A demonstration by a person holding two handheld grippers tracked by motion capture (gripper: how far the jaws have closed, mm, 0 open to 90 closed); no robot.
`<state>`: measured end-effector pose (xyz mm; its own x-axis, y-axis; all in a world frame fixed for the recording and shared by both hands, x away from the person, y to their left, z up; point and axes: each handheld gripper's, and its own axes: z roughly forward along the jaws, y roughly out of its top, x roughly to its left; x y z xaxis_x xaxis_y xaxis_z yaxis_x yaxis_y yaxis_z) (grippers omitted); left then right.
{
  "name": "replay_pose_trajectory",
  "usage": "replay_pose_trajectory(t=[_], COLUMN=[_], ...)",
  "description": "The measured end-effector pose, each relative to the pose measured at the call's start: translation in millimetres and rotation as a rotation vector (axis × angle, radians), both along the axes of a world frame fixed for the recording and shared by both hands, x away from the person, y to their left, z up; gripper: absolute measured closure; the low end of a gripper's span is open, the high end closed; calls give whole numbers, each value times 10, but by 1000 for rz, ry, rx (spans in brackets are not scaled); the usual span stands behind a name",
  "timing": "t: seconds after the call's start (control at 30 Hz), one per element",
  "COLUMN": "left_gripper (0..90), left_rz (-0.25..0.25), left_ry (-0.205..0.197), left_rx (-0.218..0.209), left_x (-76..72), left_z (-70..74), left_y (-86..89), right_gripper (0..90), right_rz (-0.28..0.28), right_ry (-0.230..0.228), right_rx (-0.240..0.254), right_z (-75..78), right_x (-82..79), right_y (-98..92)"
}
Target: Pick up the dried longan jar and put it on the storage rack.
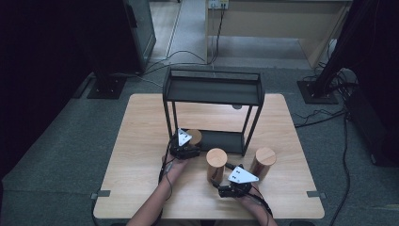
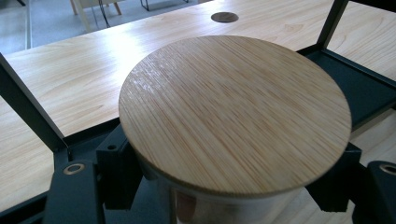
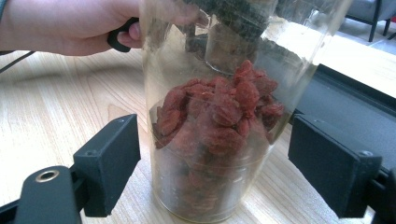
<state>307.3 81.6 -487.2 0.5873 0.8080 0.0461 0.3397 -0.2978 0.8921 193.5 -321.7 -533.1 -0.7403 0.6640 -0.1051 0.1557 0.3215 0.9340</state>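
Glass jar point(image 3: 212, 135) upright between fingers point(image 3: 109, 161)

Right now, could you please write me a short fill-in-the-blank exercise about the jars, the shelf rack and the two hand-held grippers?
1. The number of wooden-lidded jars in the high view is ____.
2. The left hand-held gripper holds its jar at the ____ tier of the black shelf rack.
3. The middle jar, between the right hand-held gripper's open jaws, contains dried ____ fruit.
4. The top tier of the rack holds ____ jars.

Missing words: three; bottom; red; no
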Motion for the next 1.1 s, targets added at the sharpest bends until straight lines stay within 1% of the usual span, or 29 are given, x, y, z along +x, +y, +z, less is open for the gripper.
replay_pose_trajectory(t=[0.13,0.37,0.43,0.67,0.87,1.1], left_gripper=[256,256,256,256,256,256], left_rz=[8,16,22,25,21,26], left_ry=[1,5,9,17,16,21], left_rx=[3,-8,-21,-22,-24,-24], left_x=[21,75,107,166,215,294], left_z=[9,3,-8,5,-2,6], left_y=[-24,-41,-38,-37,-46,-66], right_gripper=[164,165,165,165,164,164], right_rz=[0,-2,-2,-2,-1,-2], right_ry=[1,3,2,3,-4,6], right_rx=[-1,1,1,-2,-9,1], right_z=[3,2,0,7,6,6], right_x=[0,1,-1,-1,-5,0], right_y=[2,-1,0,3,12,2])
